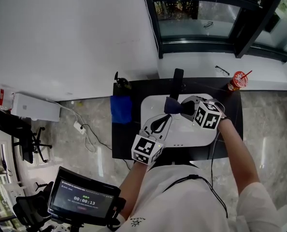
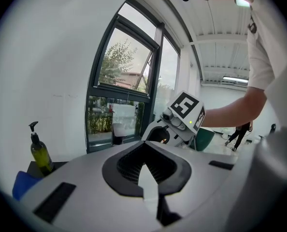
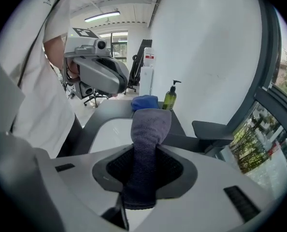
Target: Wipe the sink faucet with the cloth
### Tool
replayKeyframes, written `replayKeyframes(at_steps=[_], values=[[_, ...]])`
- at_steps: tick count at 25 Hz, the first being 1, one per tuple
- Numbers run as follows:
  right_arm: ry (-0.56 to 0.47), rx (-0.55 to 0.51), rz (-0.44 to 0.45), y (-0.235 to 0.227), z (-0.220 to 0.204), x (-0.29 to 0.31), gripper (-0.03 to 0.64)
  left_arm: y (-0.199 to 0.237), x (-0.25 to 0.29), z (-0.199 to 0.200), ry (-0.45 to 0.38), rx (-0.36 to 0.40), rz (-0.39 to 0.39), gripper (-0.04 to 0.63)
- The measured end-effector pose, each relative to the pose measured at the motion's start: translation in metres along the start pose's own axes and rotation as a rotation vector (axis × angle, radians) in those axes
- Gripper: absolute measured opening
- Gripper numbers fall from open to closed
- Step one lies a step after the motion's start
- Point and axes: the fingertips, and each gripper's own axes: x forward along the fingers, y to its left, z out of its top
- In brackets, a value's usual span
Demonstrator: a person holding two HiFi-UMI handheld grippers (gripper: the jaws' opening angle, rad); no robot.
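Soap bottle (image 1: 120, 81) beside blue rag (image 1: 121, 109); drink cup (image 1: 238, 80) apart.

Daylight from the window (image 1: 201, 18) at the upper right of your head view lights the white wall (image 1: 61, 33) evenly. The scene is bright and its shadows are soft. The polished floor (image 1: 274, 124) shows pale streaks of glare. Both gripper views are fisheye, so straight lines bow and a black border closes off the corners. In the left gripper view the window is washed out. In the right gripper view a ceiling lamp (image 3: 102, 17) burns white at the upper left, while the cloth (image 3: 150, 124) stays sharp enough to show its weave.
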Motion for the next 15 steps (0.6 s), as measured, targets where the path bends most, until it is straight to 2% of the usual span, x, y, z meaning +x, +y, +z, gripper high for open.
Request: replayKeyframes(at_steps=[8,15], values=[[0.013,0.082,0.057,-0.009,0.0,0.014,0.12,0.004,-0.001,0.001,0.001,0.001,0.018,-0.006],[0.105,0.106,0.079,-0.025,-0.016,0.022,0.12,0.009,-0.002,0.001,0.002,-0.004,0.032,-0.006]])
